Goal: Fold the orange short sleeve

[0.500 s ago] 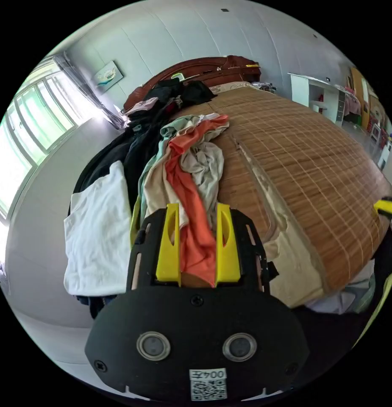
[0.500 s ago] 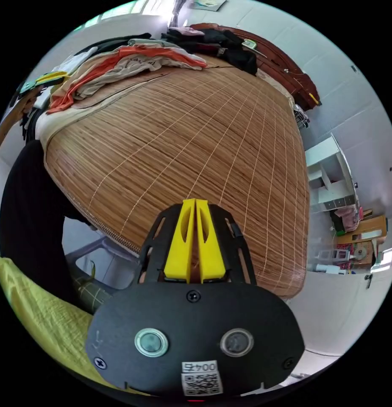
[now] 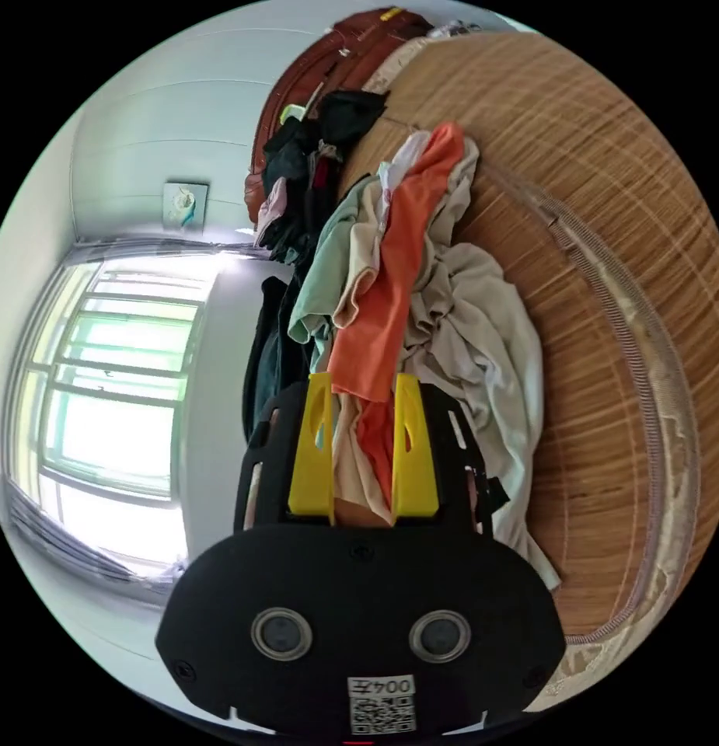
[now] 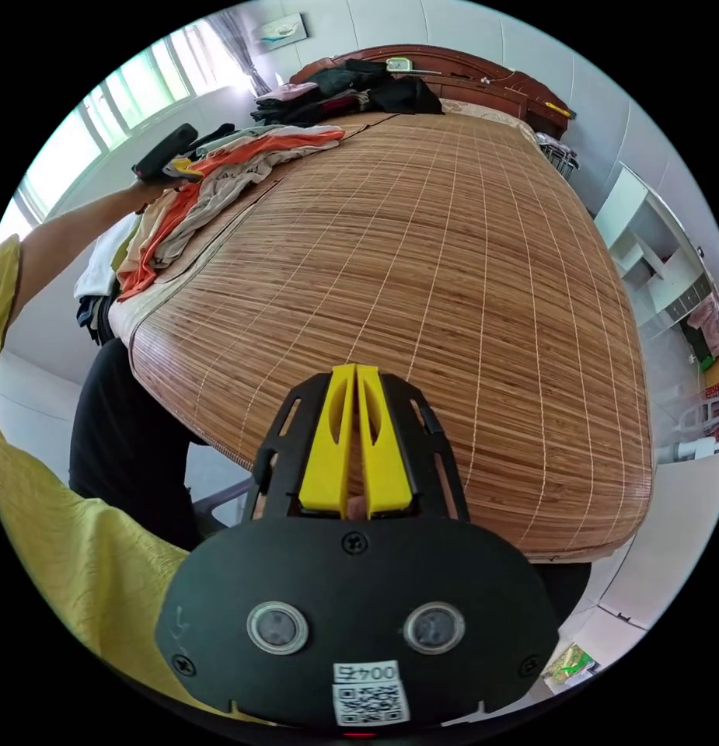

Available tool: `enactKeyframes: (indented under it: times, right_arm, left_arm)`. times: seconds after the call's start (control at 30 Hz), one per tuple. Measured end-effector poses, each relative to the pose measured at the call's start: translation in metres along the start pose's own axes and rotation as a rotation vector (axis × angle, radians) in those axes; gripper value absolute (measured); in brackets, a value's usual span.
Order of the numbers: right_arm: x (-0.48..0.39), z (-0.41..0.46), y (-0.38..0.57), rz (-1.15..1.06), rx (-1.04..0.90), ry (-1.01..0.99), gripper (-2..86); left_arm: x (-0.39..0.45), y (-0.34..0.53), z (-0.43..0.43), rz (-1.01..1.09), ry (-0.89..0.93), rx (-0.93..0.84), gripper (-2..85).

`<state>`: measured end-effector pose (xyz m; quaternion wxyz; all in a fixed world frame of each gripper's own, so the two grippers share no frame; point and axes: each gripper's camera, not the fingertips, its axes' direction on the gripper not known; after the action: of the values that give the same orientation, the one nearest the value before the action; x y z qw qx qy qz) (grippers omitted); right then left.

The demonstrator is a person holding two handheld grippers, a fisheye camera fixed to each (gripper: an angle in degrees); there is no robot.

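Two yellow-jawed grippers. Left gripper (image 3: 362, 388) jaws apart, straddling orange short sleeve (image 3: 390, 287) plus beige cloth (image 3: 351, 466) between them; both jaws pressing or not, cannot tell. Right gripper (image 4: 356, 381) jaws together, nothing held, hovering above bare bamboo mat (image 4: 468, 256), well apart from the clothes.

Orange short sleeve bunched into a long twisted strip atop clothes pile (image 3: 452, 342) at the mat's window-side edge; in right gripper view also seen as orange streak (image 4: 172, 214) just beside left gripper (image 4: 166, 155).

Risks, as judgement: beige cloth sharing the jaw gap, so likely double pick, dragging neighbours off the pile. Orange tangled with pale grey-beige shirt (image 3: 483, 350) and mint garment (image 3: 328, 280); pulling could snag or tip the pile over the bed edge. Pinch near a narrow hem, thin jersey could slip out.

Materials: soft, limp, wrinkled knit fabrics; mat stiff, ribbed slats with pale stitched lines, woven border; dark wooden headboard (image 4: 468, 66); dark garments (image 4: 351, 85) heaped near it.
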<state>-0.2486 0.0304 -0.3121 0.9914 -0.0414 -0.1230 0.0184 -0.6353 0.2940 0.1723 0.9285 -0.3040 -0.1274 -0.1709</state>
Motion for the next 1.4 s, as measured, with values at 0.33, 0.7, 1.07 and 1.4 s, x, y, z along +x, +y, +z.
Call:
enactKeyframes:
  times: [0.33, 0.7, 1.07, 1.4]
  right_arm:
    - [0.059, 0.085, 0.061, 0.096, 0.063, -0.165, 3.0]
    - [0.175, 0.175, 0.183, 0.412, 0.169, -1.018, 15.5]
    - [0.173, 0.329, 0.191, 0.419, -0.128, -1.406, 11.8]
    - [0.219, 0.286, 0.209, 0.3, 0.422, -1.47, -0.7]
  left_arm:
    - [-0.052, 0.094, -0.199, -0.063, 0.995, 0.647, 1.3]
    - [0.096, 0.271, -0.425, 0.173, 1.049, 0.751, 1.0]
    - [0.13, 0.311, -0.496, 0.293, 1.16, 0.773, 0.9]
    - [0.137, 0.304, -0.511, 0.127, 1.323, 0.809, 1.1]
